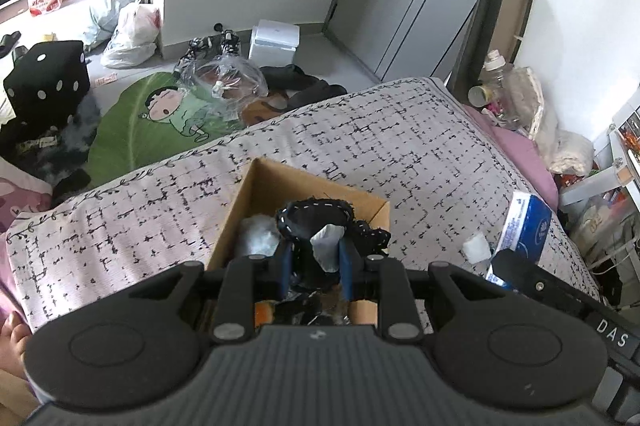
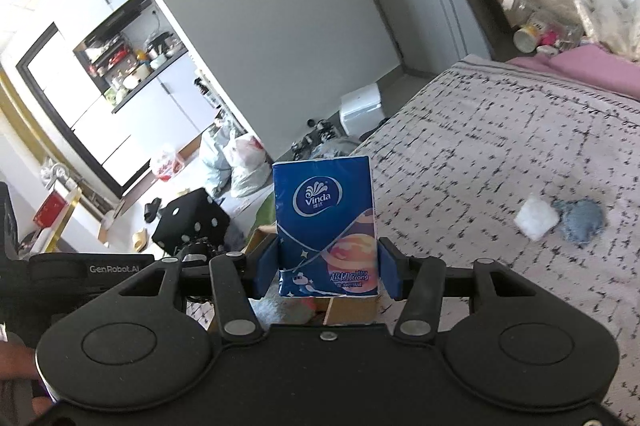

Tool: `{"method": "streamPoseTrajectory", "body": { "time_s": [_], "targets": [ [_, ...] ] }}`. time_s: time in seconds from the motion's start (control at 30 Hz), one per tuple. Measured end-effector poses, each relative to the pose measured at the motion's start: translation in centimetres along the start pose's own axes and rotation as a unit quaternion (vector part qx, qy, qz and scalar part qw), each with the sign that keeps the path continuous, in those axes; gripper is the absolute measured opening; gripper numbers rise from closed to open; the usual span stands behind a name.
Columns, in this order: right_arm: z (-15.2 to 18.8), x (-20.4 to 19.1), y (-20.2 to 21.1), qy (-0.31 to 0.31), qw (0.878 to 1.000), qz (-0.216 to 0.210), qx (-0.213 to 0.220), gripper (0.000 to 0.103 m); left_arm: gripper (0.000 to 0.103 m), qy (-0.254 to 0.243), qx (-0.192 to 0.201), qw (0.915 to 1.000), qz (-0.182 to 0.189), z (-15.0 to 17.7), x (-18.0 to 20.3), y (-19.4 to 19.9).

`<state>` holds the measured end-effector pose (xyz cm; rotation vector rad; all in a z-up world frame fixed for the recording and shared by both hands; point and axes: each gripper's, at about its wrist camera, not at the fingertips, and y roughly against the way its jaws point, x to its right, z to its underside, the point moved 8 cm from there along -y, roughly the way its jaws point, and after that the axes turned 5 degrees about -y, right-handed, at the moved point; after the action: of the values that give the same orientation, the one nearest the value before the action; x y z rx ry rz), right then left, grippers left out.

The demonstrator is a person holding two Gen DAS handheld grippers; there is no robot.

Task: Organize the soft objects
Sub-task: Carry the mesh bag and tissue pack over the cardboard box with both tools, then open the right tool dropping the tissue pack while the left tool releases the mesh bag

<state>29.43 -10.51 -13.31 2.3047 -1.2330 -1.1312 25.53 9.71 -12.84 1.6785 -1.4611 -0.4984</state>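
Soft objects lie spread over a bed (image 1: 360,130) covered in a pale quilt printed with a black broken-line grid, which fills most of both views. On the quilt sits an open cardboard box (image 1: 256,194), already holding a whitish fluffy bundle against its left wall.

The right gripper (image 2: 326,268) has its blue pads pressed against both sides of a blue Vinda tissue pack (image 2: 324,222), held upright with its printed face toward the camera, above the near edge of the box. In the left wrist view the same pack appears at the right, just beside the box.

The left gripper (image 1: 314,264) is nearly closed, its narrow blue fingers pinched around a black fabric piece (image 1: 316,214) with white stitching along its edge. It hangs over the open box. A small grey-white scrap sits against the fabric between the fingers; whether it is part of the fabric I cannot tell.

Further right on the quilt, well apart from the box, a small white cotton pad (image 2: 536,216) lies touching a small blue-grey fuzzy pad (image 2: 582,222).
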Motion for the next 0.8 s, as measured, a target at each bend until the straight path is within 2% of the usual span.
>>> {"method": "streamPoseTrajectory", "body": {
  "time_s": [0.23, 0.57, 0.8],
  "targets": [
    [1.6, -1.6, -1.4, 0.015, 0.999, -0.004, -0.031, 0.051, 0.023, 0.015, -0.013, 0.9998, -0.001, 1.0, -2.0, -0.8],
    [4.8, -4.2, -3.7, 0.024, 0.995, -0.034, -0.095, 0.051, 0.023, 0.036, -0.023, 0.9991, -0.006, 1.8, -3.8, -1.3],
    [6.2, -4.9, -4.3, 0.031, 0.992, -0.035, -0.117, 0.053, 0.023, 0.052, -0.029, 0.9982, -0.009, 2.6, -4.4, -1.6]
  ]
}}
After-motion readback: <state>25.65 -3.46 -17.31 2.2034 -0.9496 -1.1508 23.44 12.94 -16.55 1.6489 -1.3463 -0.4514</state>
